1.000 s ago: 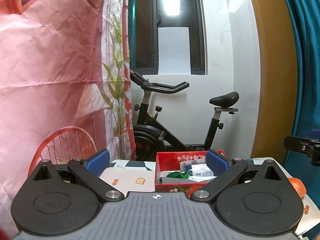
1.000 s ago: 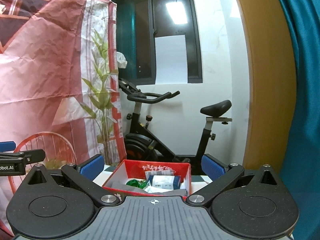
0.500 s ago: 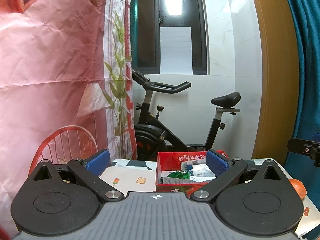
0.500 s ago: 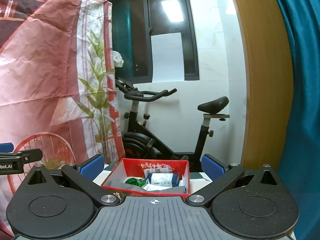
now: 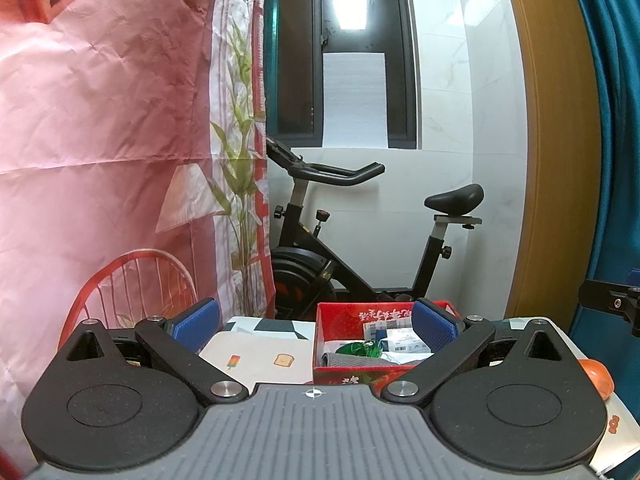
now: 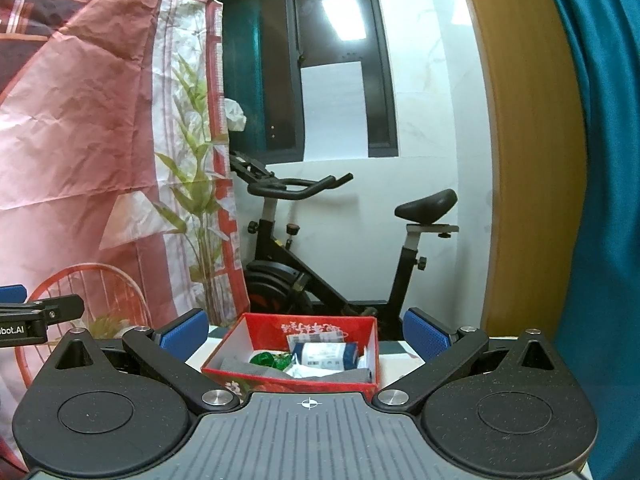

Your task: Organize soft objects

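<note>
A: Since both pairs of blue-padded fingers are spread wide with nothing between them, which is better placed for the red cardboard box (image 6: 294,354) of soft bits?

B: The right gripper (image 6: 306,332); the box sits lower centre, straight ahead between its pads. For the left gripper (image 5: 316,322) it lies right of centre (beside the white picture-printed cloth (image 5: 260,358)).

The red box (image 6: 362,384) sits on the counter (image 5: 260,326) straight ahead of the right tongs (image 6: 304,334), its top uncovered, though packets and a grey cloth (image 6: 256,369) fill its floor; left of it lies a flat cream mat (image 5: 260,360); behind stands an exercise bike (image 6: 340,248); a pink backdrop (image 5: 100,120) walls the left, a teal curtain (image 6: 600,160) the right.
</note>
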{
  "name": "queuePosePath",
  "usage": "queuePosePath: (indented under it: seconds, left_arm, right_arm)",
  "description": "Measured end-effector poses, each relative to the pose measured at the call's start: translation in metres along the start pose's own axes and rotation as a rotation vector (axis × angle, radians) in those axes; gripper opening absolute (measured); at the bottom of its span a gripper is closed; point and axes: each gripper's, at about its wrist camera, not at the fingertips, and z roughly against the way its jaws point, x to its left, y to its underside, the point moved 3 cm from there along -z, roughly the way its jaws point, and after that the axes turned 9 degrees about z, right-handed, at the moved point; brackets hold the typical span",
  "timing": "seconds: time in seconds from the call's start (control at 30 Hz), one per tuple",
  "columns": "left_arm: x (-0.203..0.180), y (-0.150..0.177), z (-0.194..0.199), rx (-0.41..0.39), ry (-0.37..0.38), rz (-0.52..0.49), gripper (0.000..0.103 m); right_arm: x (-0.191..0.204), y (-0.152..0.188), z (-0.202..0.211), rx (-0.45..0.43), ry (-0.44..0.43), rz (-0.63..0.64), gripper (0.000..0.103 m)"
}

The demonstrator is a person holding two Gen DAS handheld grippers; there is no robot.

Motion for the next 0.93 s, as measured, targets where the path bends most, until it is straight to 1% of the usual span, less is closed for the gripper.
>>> queuePosePath:
  seconds: [0.93]
  left_arm:
    - [-0.0003, 0.0015, -0.0006, 0.004, -0.001, 0.004, 0.103]
  right_arm:
    - [-0.0032, 0.005, -0.0017, 0.02, 0.014, -0.002, 0.103]
